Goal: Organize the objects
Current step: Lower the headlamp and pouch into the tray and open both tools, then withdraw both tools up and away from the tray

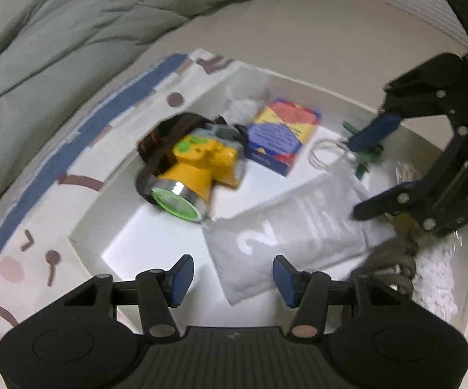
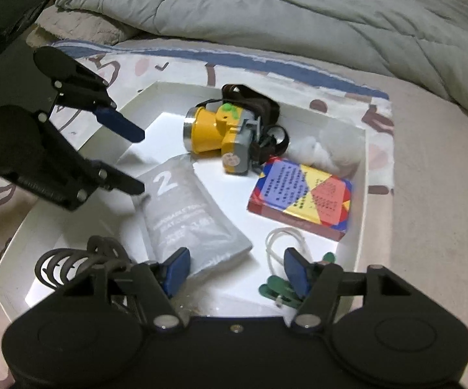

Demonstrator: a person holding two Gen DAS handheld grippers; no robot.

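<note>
Right wrist view, contents of the white tray (image 2: 361, 194), resting on a patterned cloth (image 2: 379, 120) over the bed:

- Yellow headlamp (image 2: 216, 129), hard plastic body, chrome bezel, dark elastic strap bunched behind it; at the far side, on its side.
- Grey foil pouch (image 2: 188, 214) printed with a "2", flat, soft, slightly crinkled; mid-tray, its near corner just ahead of your right gripper (image 2: 232, 272).
- Multicoloured card box (image 2: 302, 194), rigid, rectangular; right of the pouch.
- White wadded fluff (image 2: 327, 147), far right corner.
- Clear coiled cord (image 2: 285, 243) and green plastic clips (image 2: 279, 288), close to your right fingertips.
- Dark wire coil (image 2: 68, 259), near left corner.

Your right gripper's jaws stand wide, holding nothing. Your left gripper (image 2: 136, 162) hangs over the pouch's top end, jaws likewise spread and empty.

Hazards, as a judgement: the pouch is slick and limp, so a pinch at one corner may let it fold or slide. The thin cord could snag on a finger and drag the clips along. Both grippers work the same small tray; you risk knocking one against the other.
</note>
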